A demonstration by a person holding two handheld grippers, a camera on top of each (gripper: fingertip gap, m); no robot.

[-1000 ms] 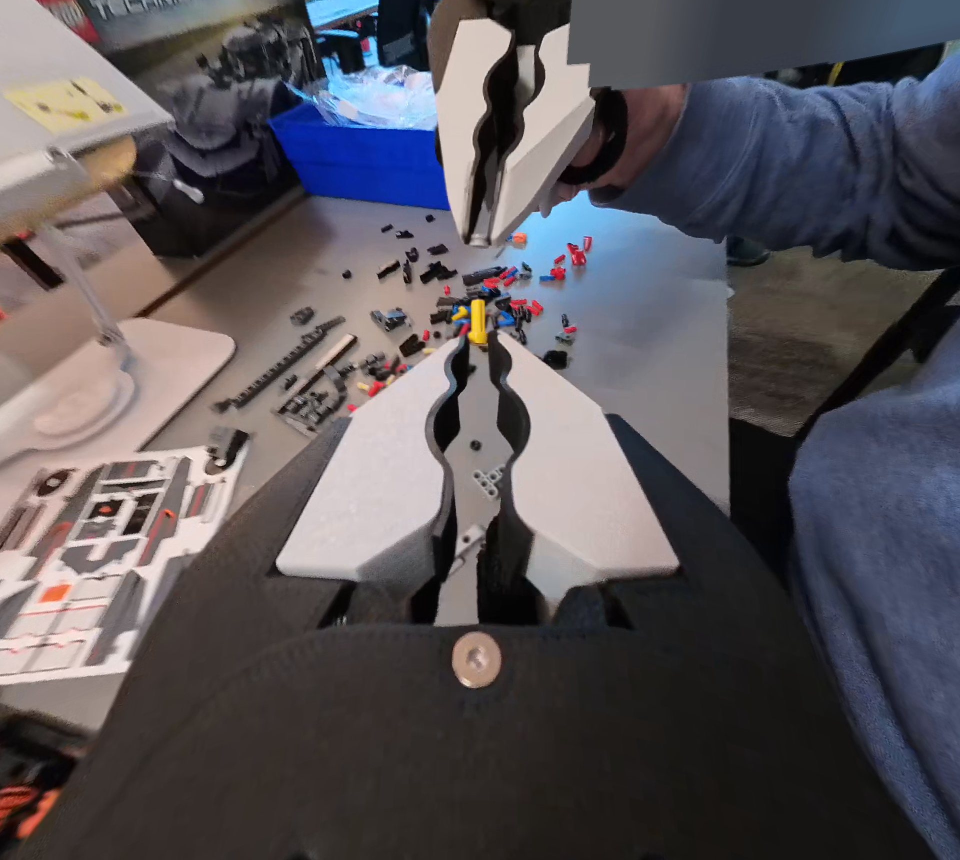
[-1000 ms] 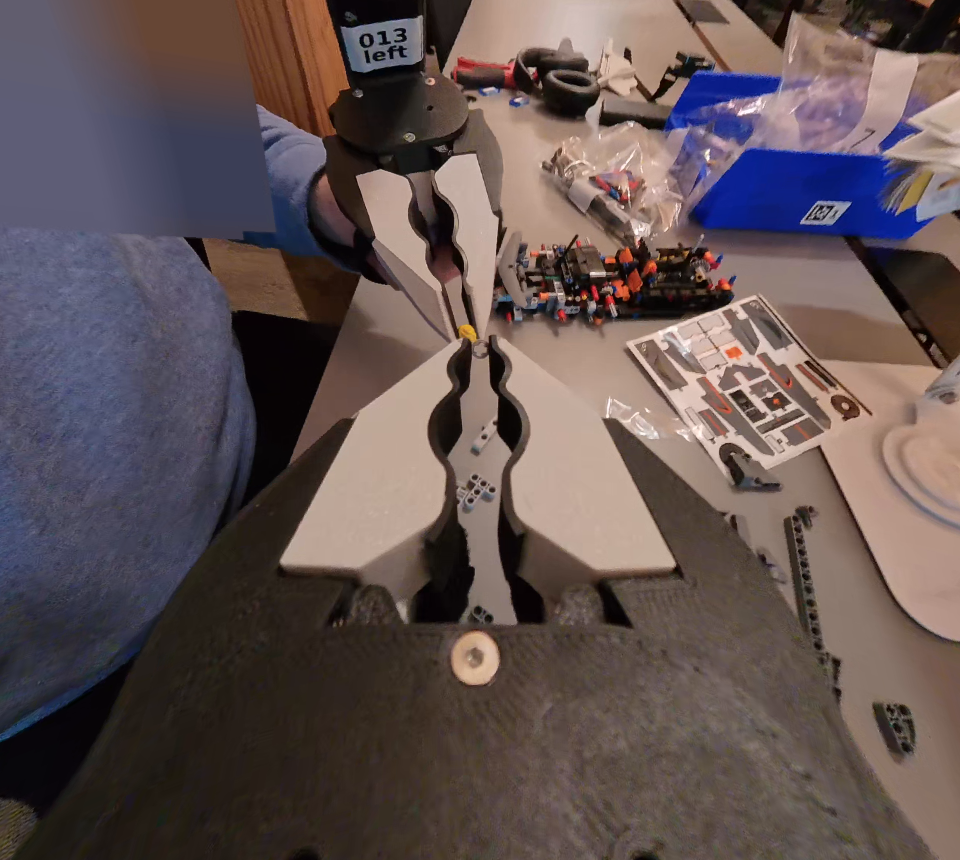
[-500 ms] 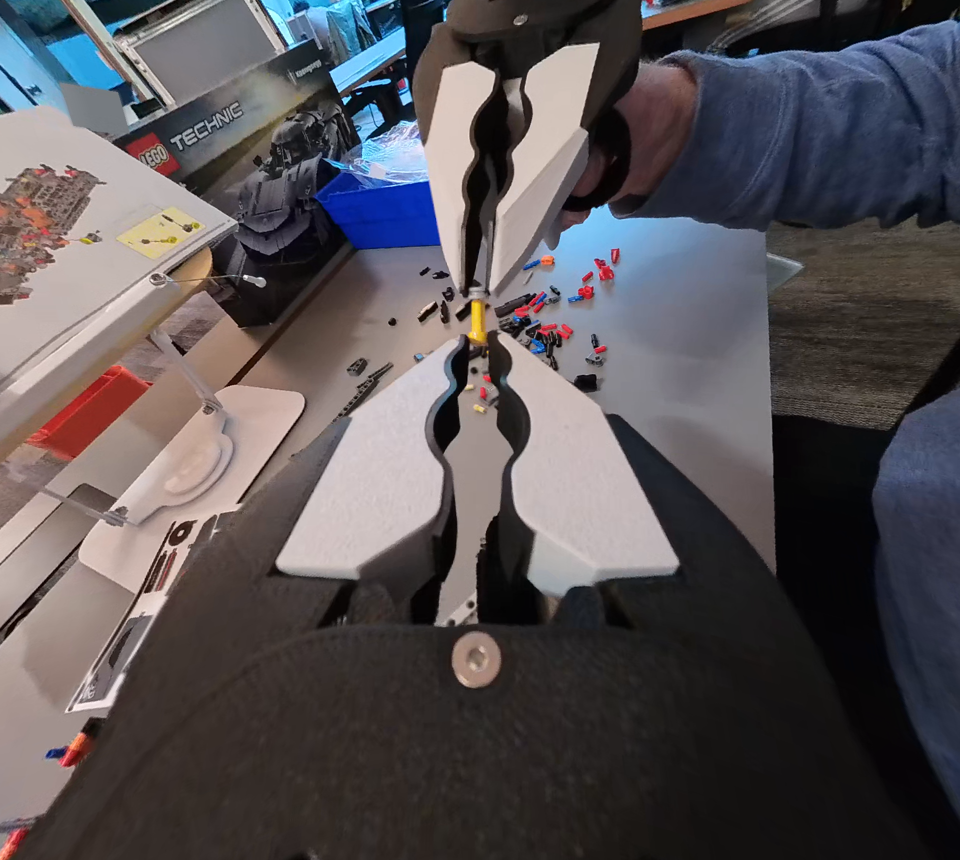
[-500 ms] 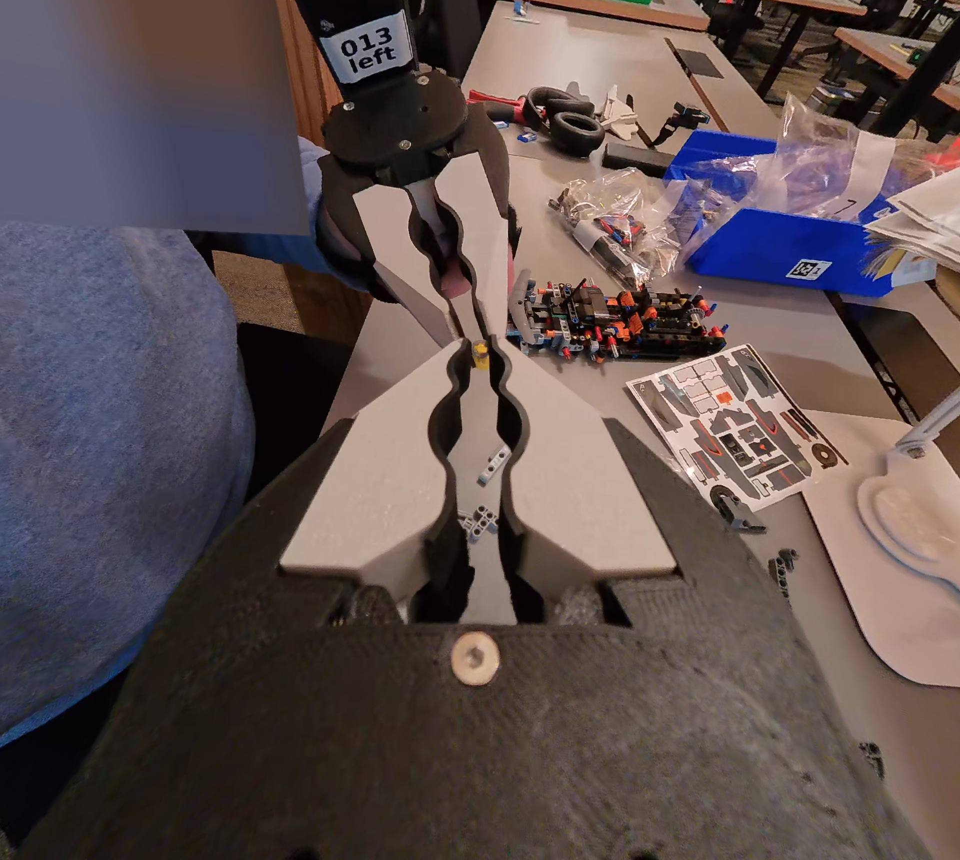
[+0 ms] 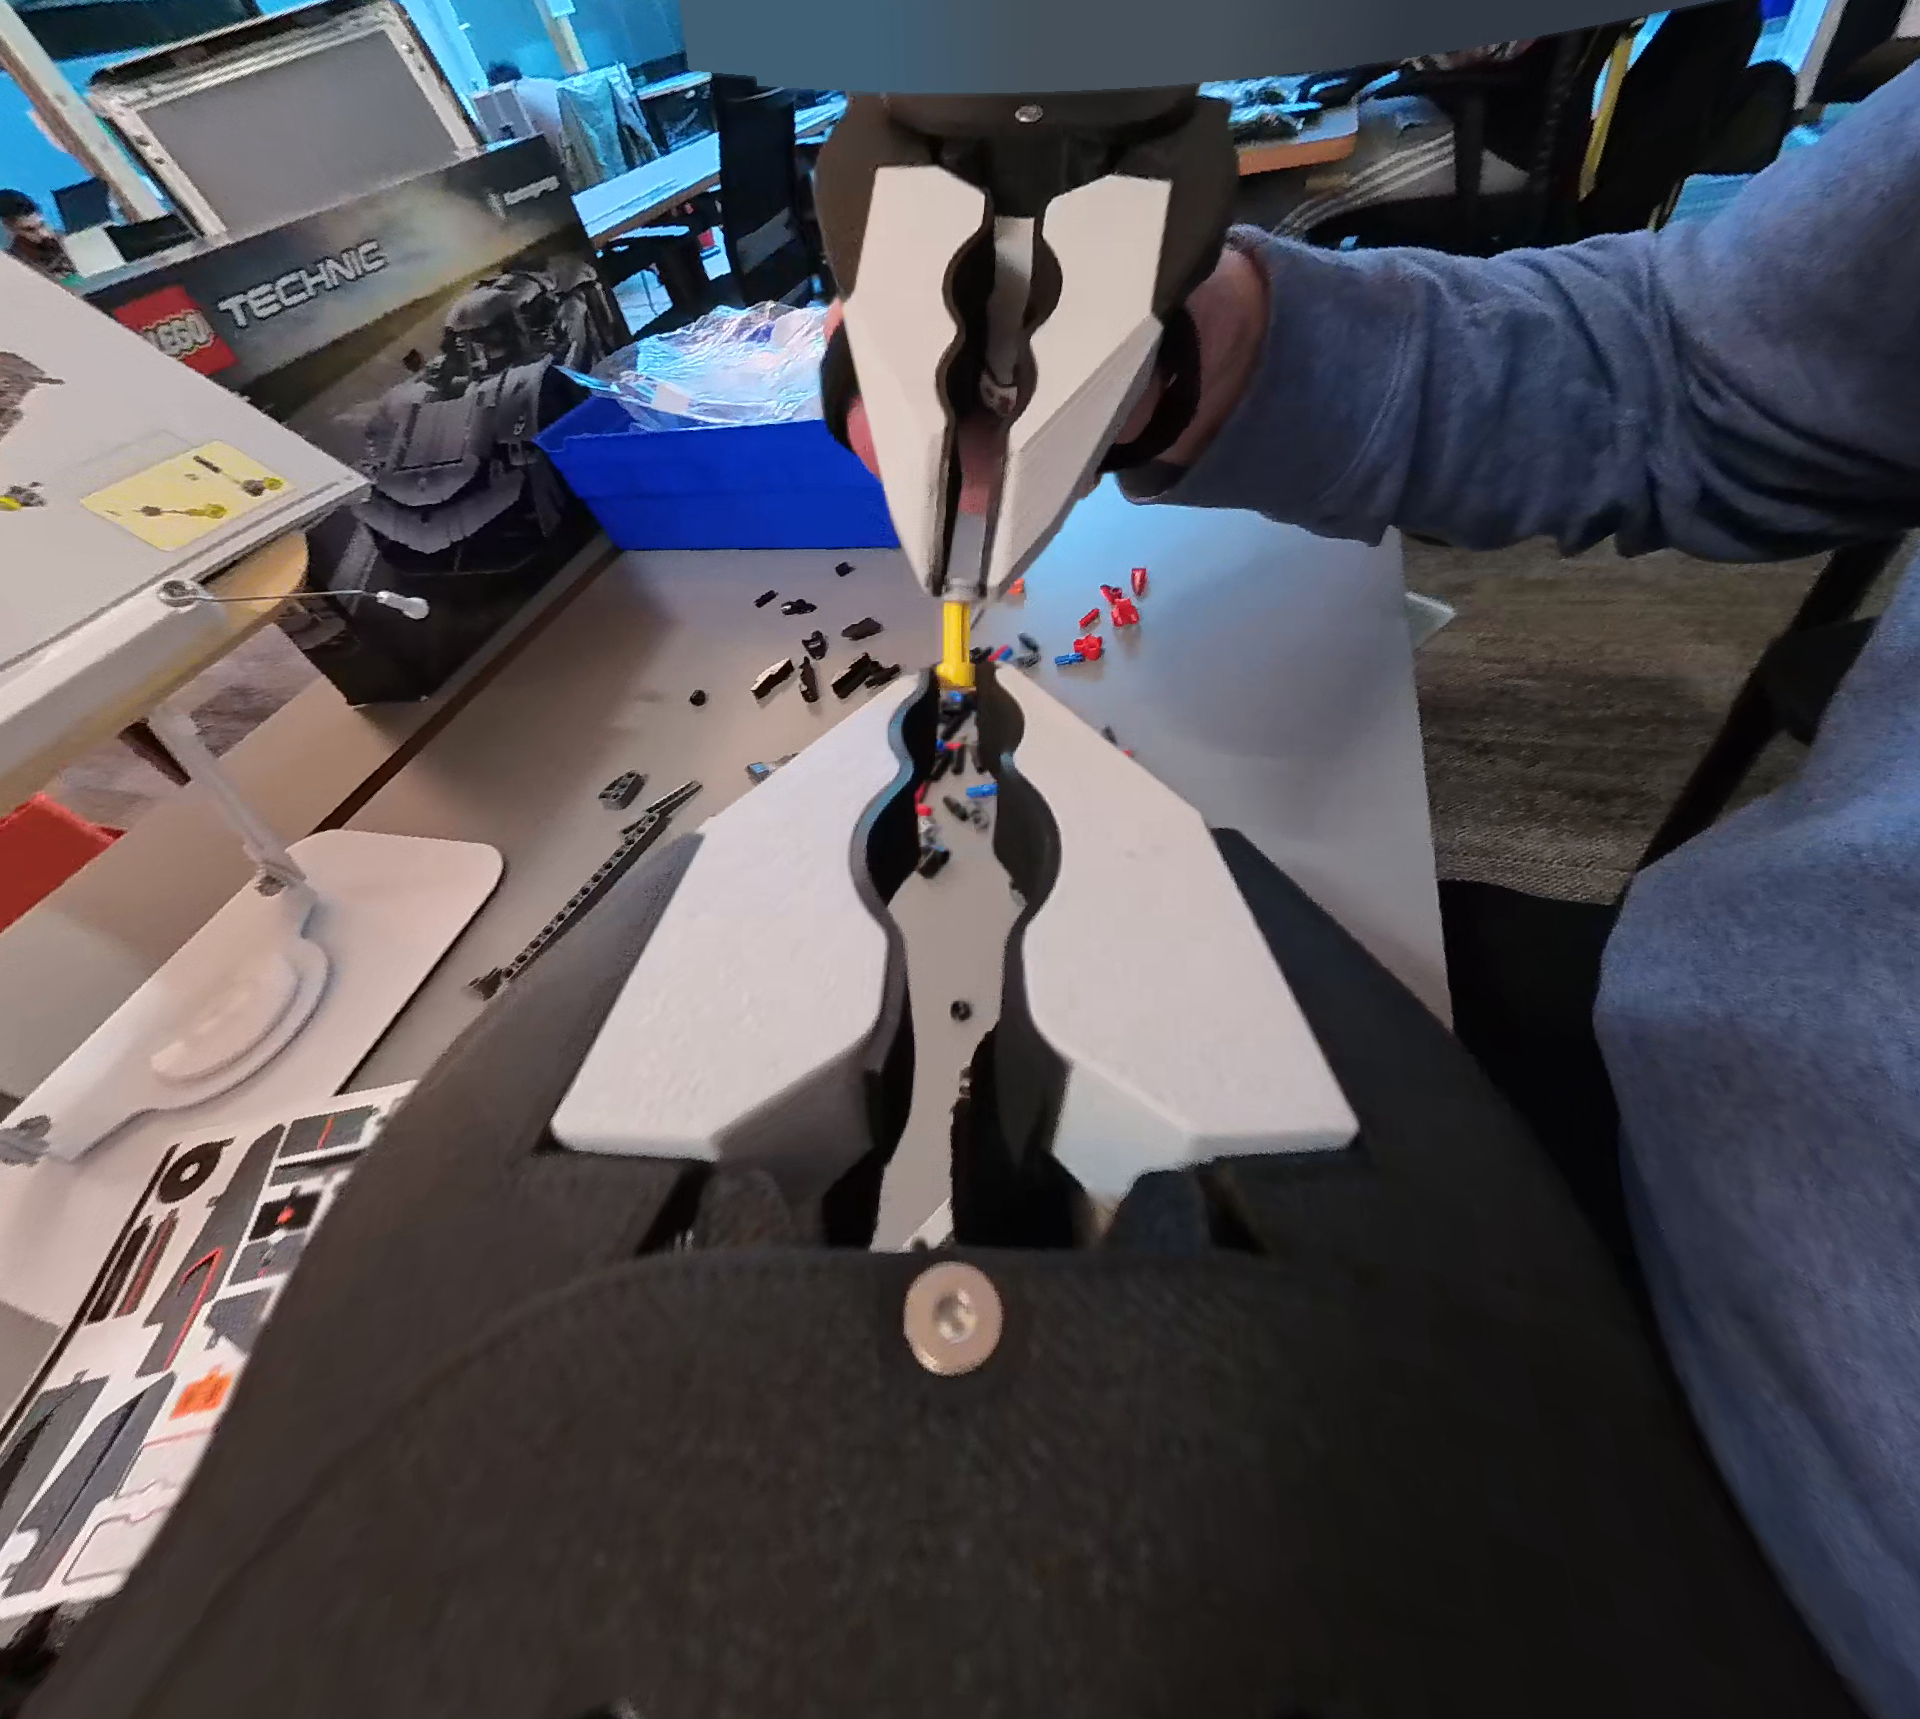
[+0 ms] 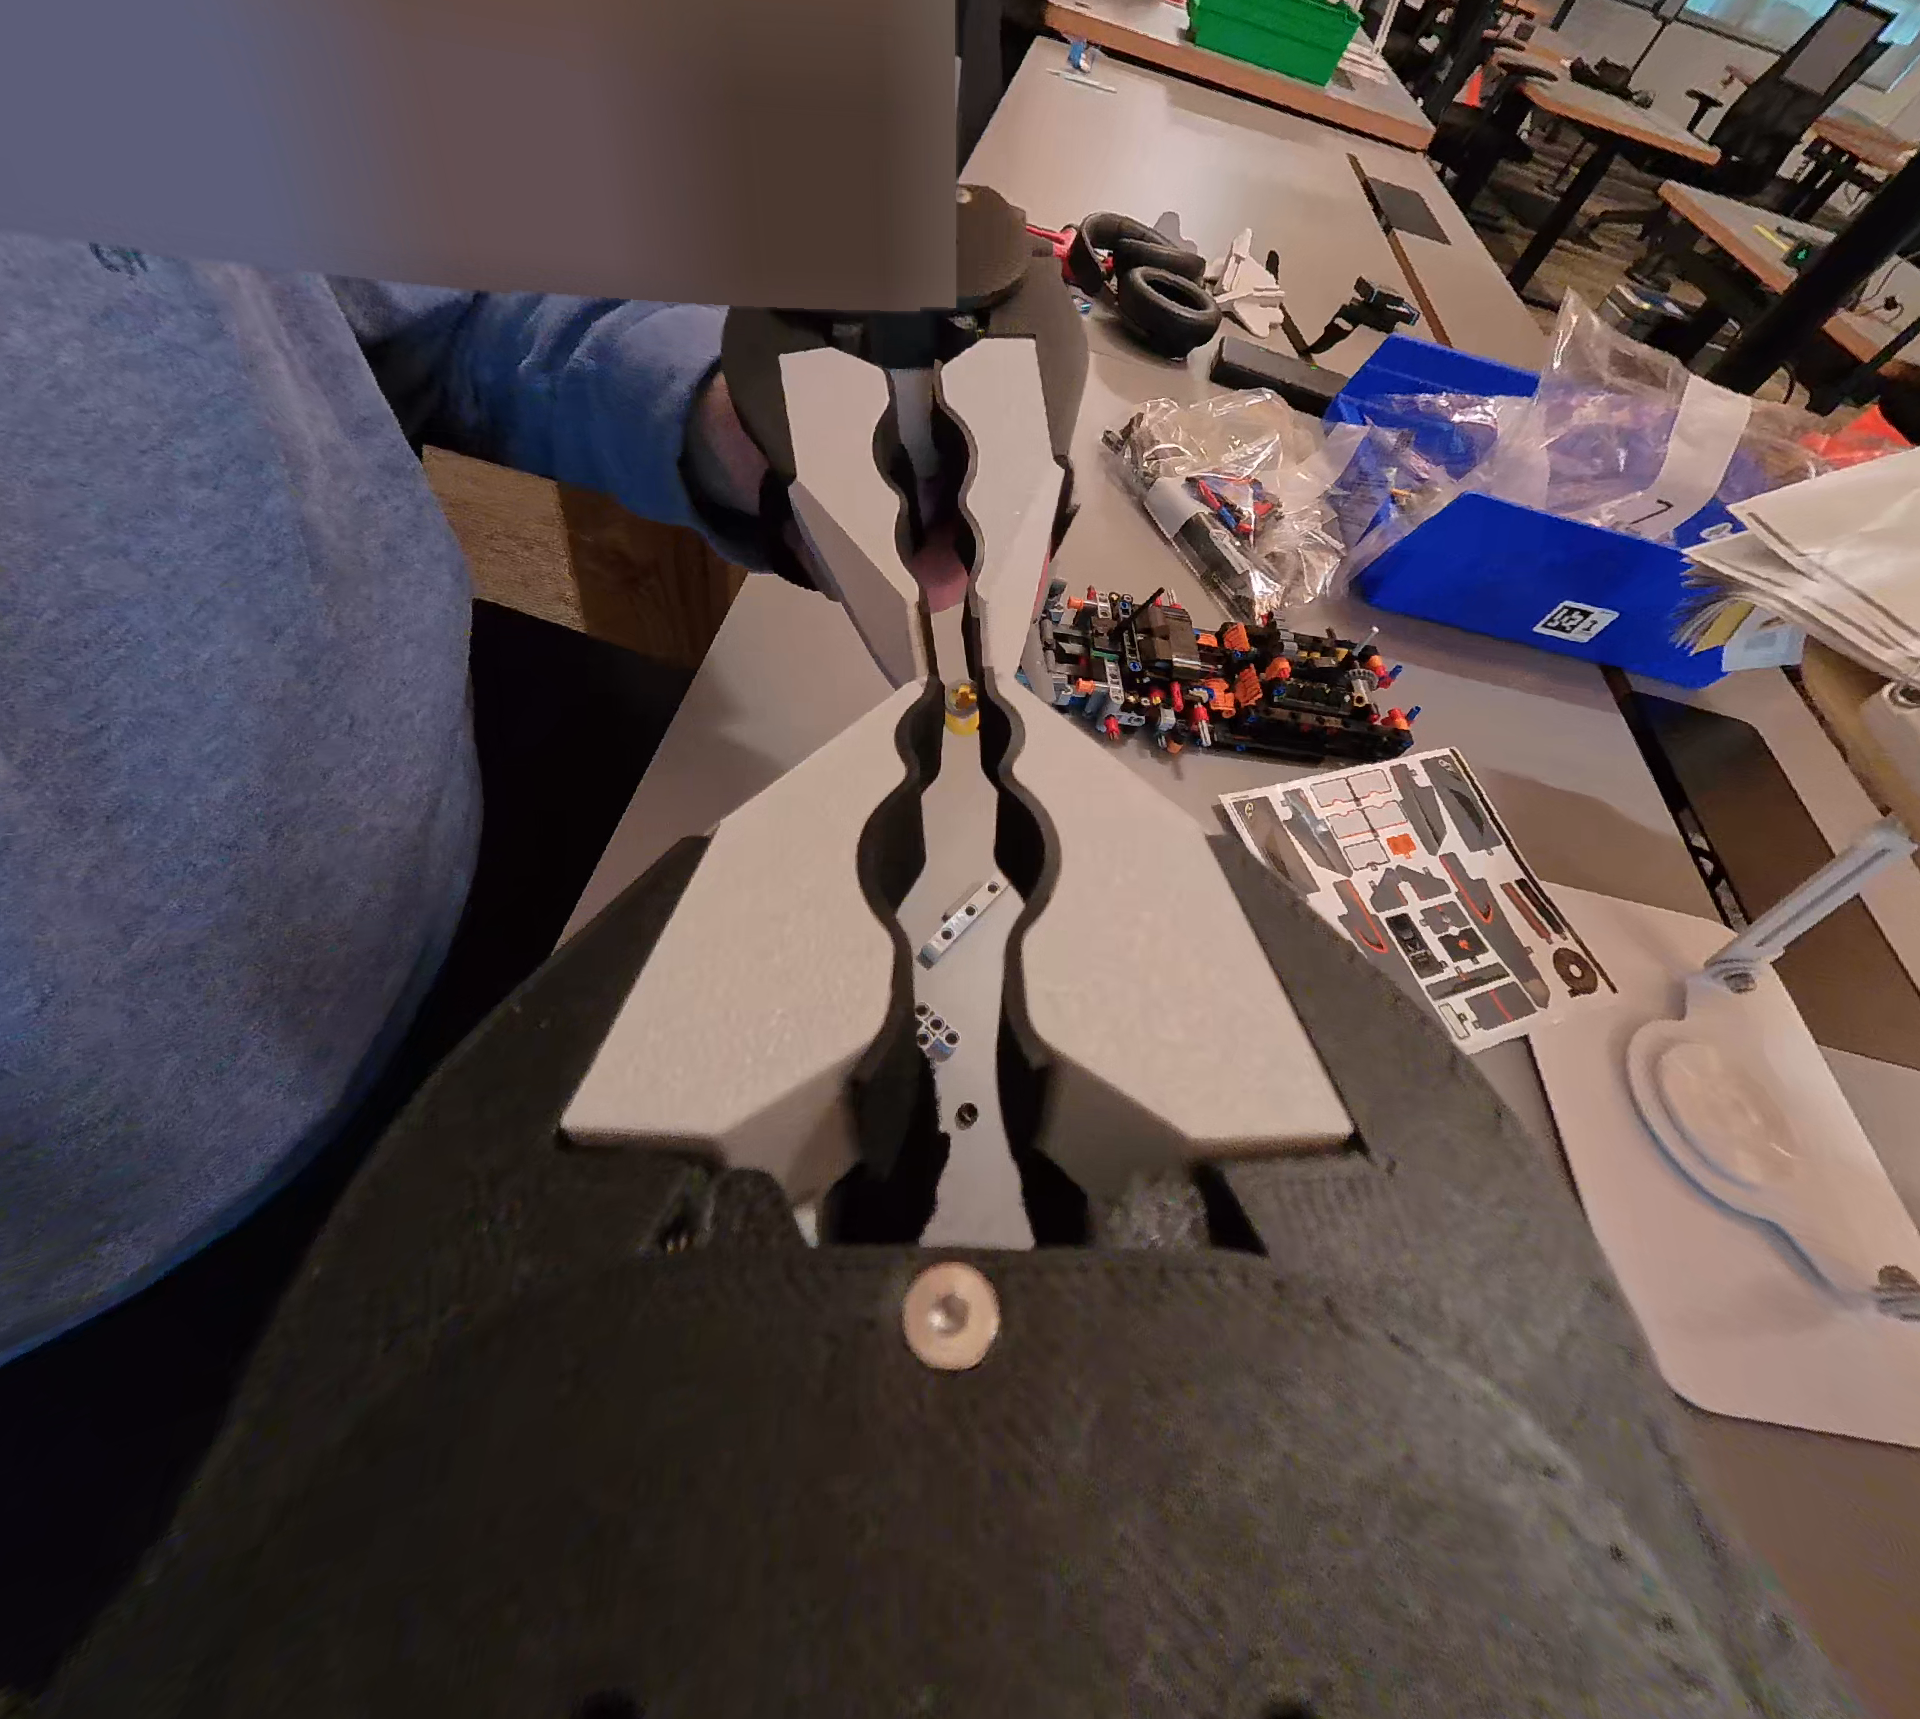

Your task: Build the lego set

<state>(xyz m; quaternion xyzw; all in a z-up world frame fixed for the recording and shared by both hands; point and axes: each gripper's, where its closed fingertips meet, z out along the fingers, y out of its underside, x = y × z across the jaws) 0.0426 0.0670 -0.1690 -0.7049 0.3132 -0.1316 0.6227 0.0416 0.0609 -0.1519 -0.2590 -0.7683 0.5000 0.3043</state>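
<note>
My left gripper (image 5: 956, 682) is shut on a short yellow peg (image 5: 954, 639) and holds it above the table. My right gripper (image 5: 961, 587) points at it from the far side, tip to tip, shut on a small grey piece (image 5: 962, 597) that touches the peg's far end. In the right wrist view the yellow peg (image 6: 962, 705) sits between my right gripper's (image 6: 956, 705) tips, with the left gripper (image 6: 938, 674) just behind. The partly built black and orange model (image 6: 1216, 682) lies on the table to the right.
Loose black, red and blue pieces (image 5: 862, 672) are scattered on the table (image 5: 1247, 734). A sticker sheet (image 6: 1413, 890), a blue bin (image 6: 1507, 568), a bag of parts (image 6: 1216, 485), the set's box (image 5: 416, 381) and a white book stand (image 5: 260, 942) surround the work area.
Both grippers have risen and closed in on each other. The right gripper's tip, apart from the yellow peg a second ago, now meets the peg's end.
</note>
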